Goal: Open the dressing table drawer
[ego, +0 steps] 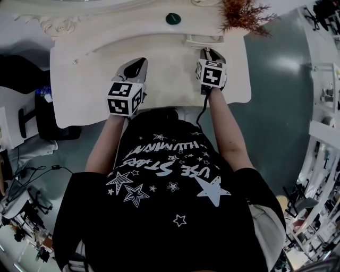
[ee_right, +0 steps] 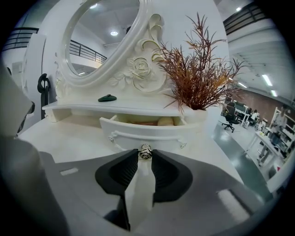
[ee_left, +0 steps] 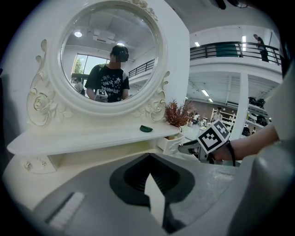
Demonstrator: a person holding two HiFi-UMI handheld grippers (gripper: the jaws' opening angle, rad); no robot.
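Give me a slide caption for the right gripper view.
Right gripper clamps the knob of the partly open drawer.

Table [ego: 159, 58]: white, spread across my 12 o'clock.
Left gripper [ego: 135, 68]: I see it over the table at 11 o'clock, pointing toward 12.
Right gripper [ego: 212, 54]: at 1 o'clock, reaching the small drawer [ego: 195, 40].
Upper shelf [ego: 133, 24]: green object [ego: 173, 18] at 12, rust-brown plant [ego: 241, 13] at 1.
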